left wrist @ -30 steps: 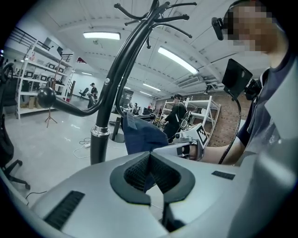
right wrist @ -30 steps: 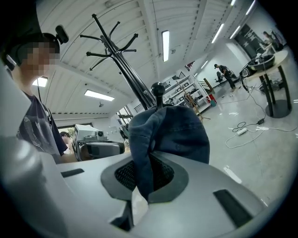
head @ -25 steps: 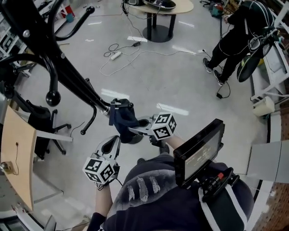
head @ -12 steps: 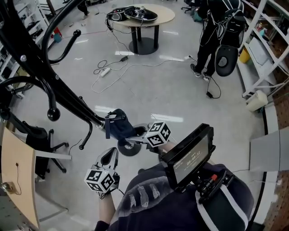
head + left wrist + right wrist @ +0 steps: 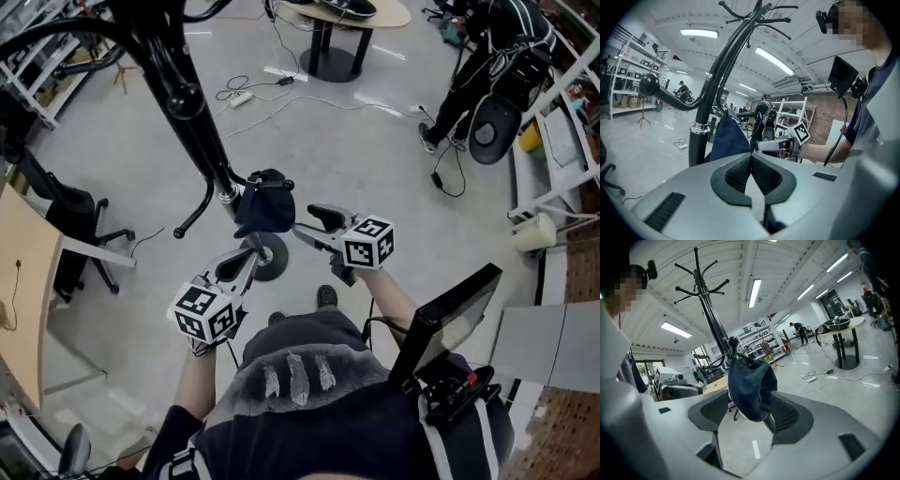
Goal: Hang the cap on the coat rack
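Note:
The dark blue cap (image 5: 265, 210) hangs from a short hook low on the black coat rack (image 5: 192, 111). My right gripper (image 5: 308, 224) is just right of the cap, and its jaws are opening. In the right gripper view the cap (image 5: 750, 383) hangs between the spread pads without either one pressing on it. My left gripper (image 5: 238, 266) is lower, in front of the rack's pole, shut with nothing in it. The left gripper view looks over its closed pads (image 5: 740, 171) at the cap (image 5: 726, 138), the rack (image 5: 717, 79) and the right gripper (image 5: 780, 145).
The rack's round base (image 5: 269, 260) sits on the grey floor below the cap. A cable and power strip (image 5: 243, 96) lie beyond it, near a round table (image 5: 337, 19). A person in black (image 5: 487, 56) stands far right. A wooden desk (image 5: 19, 281) and chair (image 5: 70, 225) are at left.
The right gripper's jaws were closed on the cap at the hook and have now spread. The cap stays hanging on the hook. The head view has swung, so the rack stands more upright.

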Demonstrator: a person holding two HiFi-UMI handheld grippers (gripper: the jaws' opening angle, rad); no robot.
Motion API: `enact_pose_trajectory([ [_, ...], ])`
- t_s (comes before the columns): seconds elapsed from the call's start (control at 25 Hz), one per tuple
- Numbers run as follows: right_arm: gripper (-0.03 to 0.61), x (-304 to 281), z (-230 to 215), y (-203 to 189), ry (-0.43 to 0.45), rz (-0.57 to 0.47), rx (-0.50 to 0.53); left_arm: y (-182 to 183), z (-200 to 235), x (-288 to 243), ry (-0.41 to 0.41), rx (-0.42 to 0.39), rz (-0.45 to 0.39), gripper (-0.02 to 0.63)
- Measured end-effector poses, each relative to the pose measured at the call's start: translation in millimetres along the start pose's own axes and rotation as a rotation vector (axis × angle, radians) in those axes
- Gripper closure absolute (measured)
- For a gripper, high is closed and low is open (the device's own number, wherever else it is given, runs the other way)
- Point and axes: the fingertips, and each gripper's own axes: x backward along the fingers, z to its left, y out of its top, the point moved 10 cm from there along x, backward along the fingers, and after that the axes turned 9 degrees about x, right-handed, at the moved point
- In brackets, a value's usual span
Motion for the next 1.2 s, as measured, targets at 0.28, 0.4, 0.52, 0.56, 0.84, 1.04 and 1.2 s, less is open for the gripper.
enact_pose_trajectory([
  [0.28, 0.315, 27, -1, 7, 0.012, -0.075, -0.008, 3, -16, 0, 0.011, -0.038, -0.046, 0.607],
  [0.4, 0.316, 22, 16, 19, 0.020, -0.104, 0.003, 6, -12, 10, 0.000, -0.034, -0.059, 0.607],
  [0.52, 0.318, 21, 33, 27, 0.029, -0.120, 0.001, 3, -11, 18, -0.012, -0.009, -0.057, 0.607],
  [0.56, 0.324, 28, 37, 30, 0.024, -0.131, -0.004, 3, -14, 16, -0.026, -0.006, -0.049, 0.607],
  [0.84, 0.572, 74, 46, 35, 0.025, -0.220, -0.011, 1, -31, -22, -0.122, -0.035, -0.004, 0.607],
  [1.04, 0.572, 106, 28, 41, 0.057, -0.282, 0.014, 13, -59, -51, -0.125, -0.105, -0.018, 0.607],
  [1.2, 0.573, 128, 8, 43, 0.151, -0.266, 0.034, 19, -83, -79, -0.064, -0.110, -0.057, 0.607],
])
